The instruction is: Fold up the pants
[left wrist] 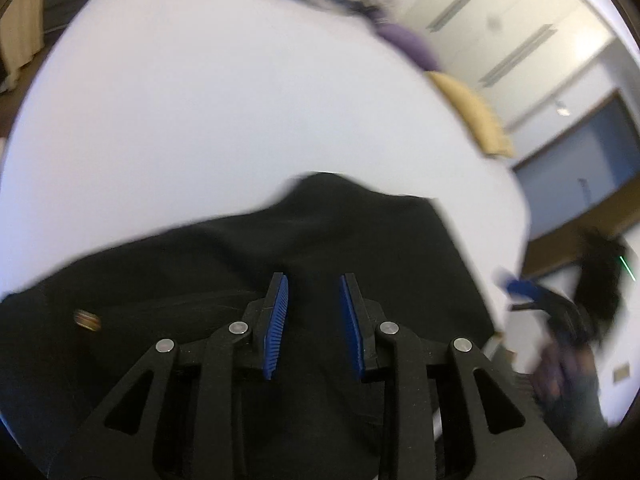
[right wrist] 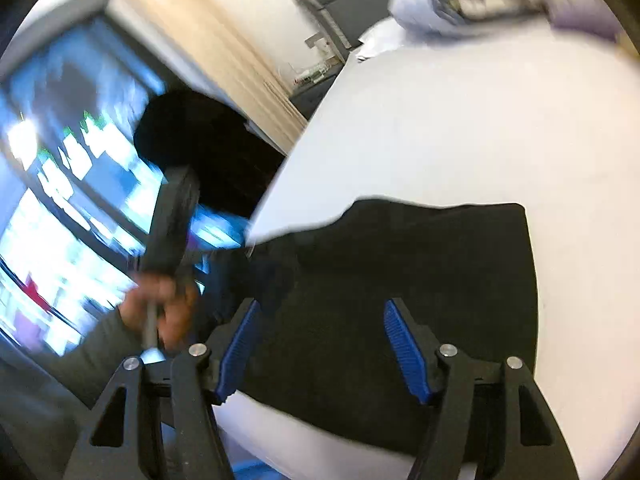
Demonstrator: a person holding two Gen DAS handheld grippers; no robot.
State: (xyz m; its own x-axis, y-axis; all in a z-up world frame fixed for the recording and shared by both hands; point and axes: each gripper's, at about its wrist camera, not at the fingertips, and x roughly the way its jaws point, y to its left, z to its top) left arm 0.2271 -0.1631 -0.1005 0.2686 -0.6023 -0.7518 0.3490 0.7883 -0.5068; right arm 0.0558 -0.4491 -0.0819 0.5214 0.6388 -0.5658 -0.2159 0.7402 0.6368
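The black pants (left wrist: 304, 264) lie in a compact dark bundle on the white bed (left wrist: 200, 100), close to its near edge, and that bundle is your landmark for what follows.

Your left hand-held gripper (left wrist: 314, 320) hangs just above the pants with its jaws a little apart and nothing between the blue pads (left wrist: 276, 324); the cloth you see in the gap lies beneath them. Your right hand-held gripper (right wrist: 324, 344) stands wider apart, also empty, over the side of the pants nearest the bed's edge.

Judging from this, a fold looks laid and both grips are off the cloth. The risks:

- A pad could snag the top layer as you lift away and drag the fold open, since both sets of jaws sit so near the fabric.
- The far edge of the pants looks humped rather than flat, so a further fold over it may come out crooked.
- Part of the pants lies close to the bed's edge; a careless tug toward you could slide the bundle off.
- Both views are blurred, so layer alignment cannot be checked here.
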